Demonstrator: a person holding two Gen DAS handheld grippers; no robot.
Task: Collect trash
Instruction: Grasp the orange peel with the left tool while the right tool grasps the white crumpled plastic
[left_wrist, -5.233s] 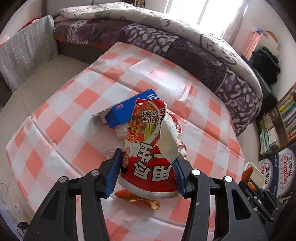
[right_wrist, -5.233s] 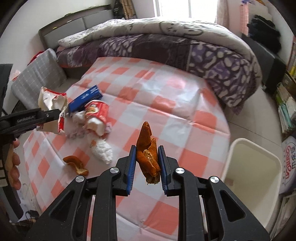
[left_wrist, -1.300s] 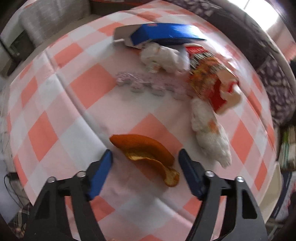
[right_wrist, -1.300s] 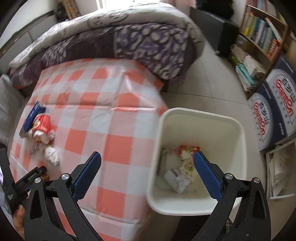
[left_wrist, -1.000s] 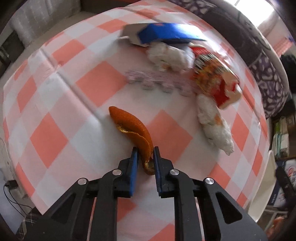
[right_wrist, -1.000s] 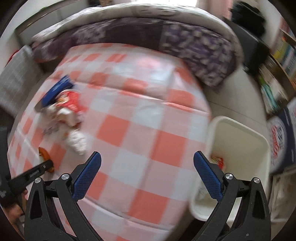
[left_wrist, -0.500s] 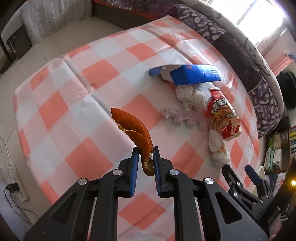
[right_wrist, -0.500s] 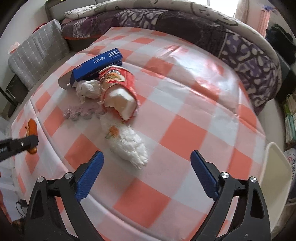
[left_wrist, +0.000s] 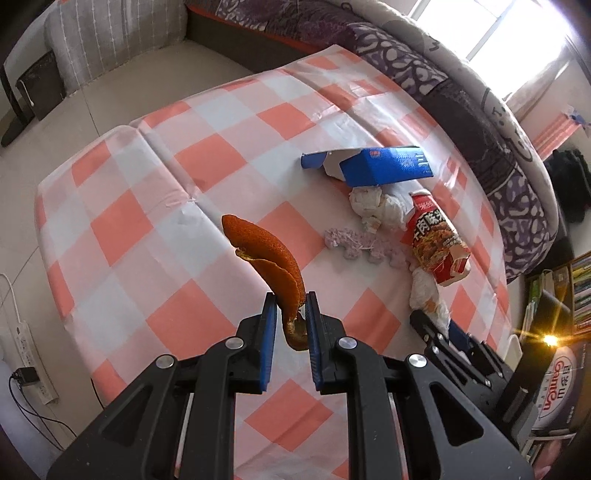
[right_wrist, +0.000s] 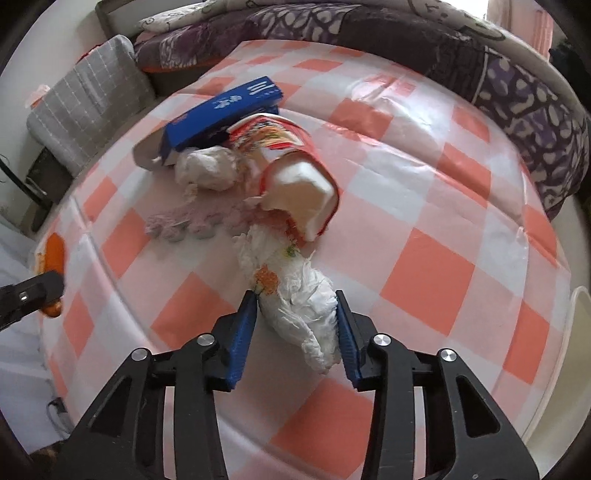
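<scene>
The left gripper (left_wrist: 289, 310) is raised above the table, its blue fingers pinched onto an orange peel (left_wrist: 266, 253). The right gripper (right_wrist: 295, 317) sits low, fingers spread around a crumpled tissue (right_wrist: 299, 299).

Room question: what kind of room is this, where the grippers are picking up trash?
Most likely a bedroom. A bed with a purple patterned quilt sits behind the checked table, a grey pillow lies beside it, and bookshelves stand at the right edge.
</scene>
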